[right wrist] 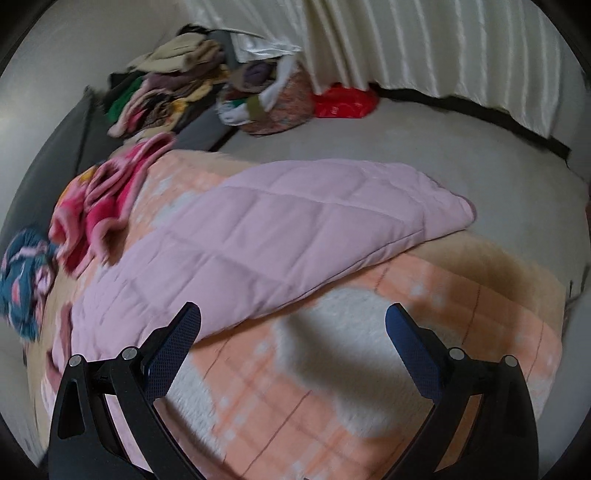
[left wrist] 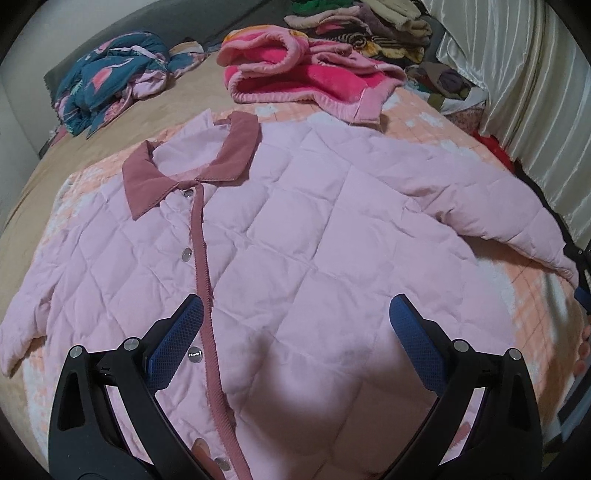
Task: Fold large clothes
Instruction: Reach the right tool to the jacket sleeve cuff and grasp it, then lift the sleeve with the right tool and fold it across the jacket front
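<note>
The left gripper [left wrist: 295, 314] fills the bottom of its frame, jaws spread wide with nothing between them, hovering over the lower front of the jacket [left wrist: 295, 229]. The jacket lies flat across the middle of the frame on the blanket [left wrist: 524, 295], front side up, with its collar [left wrist: 192, 162] at upper left of centre and a darker pink placket running down past the left jaw. Snaps [left wrist: 186, 254] show along the placket. One sleeve [left wrist: 517, 218] stretches to the right edge, the other to the lower left.

At top centre lies a pink fleece [left wrist: 306, 77], just beyond the jacket's shoulder. A blue garment [left wrist: 110, 77] is bunched at upper left, and a clothes pile [left wrist: 369, 26] sits at the top.

In the right wrist view the right gripper [right wrist: 293, 315] is likewise wide open and empty, above bare blanket [right wrist: 295, 387]. The sleeve [right wrist: 332, 221] crosses the frame's middle, its edge just beyond the left finger. A red bag [right wrist: 343, 103] lies on the floor at top, below the curtain [right wrist: 424, 44].
</note>
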### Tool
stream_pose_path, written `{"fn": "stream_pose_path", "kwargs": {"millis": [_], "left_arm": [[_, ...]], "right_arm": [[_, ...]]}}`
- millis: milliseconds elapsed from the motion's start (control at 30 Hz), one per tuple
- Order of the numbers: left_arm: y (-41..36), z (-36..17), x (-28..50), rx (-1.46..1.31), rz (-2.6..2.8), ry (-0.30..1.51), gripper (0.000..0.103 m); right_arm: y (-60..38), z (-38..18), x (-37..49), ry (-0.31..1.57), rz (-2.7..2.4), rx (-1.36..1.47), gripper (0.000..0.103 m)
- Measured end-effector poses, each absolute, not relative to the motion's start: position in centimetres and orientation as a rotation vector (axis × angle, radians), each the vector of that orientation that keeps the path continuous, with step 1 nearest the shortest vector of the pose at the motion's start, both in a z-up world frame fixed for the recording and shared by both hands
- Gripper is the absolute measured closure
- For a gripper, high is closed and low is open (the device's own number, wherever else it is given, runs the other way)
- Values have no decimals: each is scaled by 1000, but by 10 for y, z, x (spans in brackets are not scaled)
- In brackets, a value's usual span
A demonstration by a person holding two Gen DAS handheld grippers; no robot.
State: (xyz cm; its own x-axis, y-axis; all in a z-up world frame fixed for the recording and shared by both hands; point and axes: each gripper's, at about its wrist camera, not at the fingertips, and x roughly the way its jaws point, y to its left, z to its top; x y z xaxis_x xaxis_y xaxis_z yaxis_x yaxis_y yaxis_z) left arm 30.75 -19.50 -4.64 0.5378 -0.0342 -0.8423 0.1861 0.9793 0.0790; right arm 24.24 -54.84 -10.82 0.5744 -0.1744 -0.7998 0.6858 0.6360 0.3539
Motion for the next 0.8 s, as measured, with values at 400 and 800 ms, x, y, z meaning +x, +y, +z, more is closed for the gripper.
{"fn": "stream_pose_path", "kwargs": {"millis": [400,800], "left_arm": [[-192,-50,320,180,-108,1010,9],[-150,-12,318,149,-42,955,9]], "right_arm": [[-616,-148,254,773,-637,956,14],[-637,-117,260,610,-497,940,83]]}}
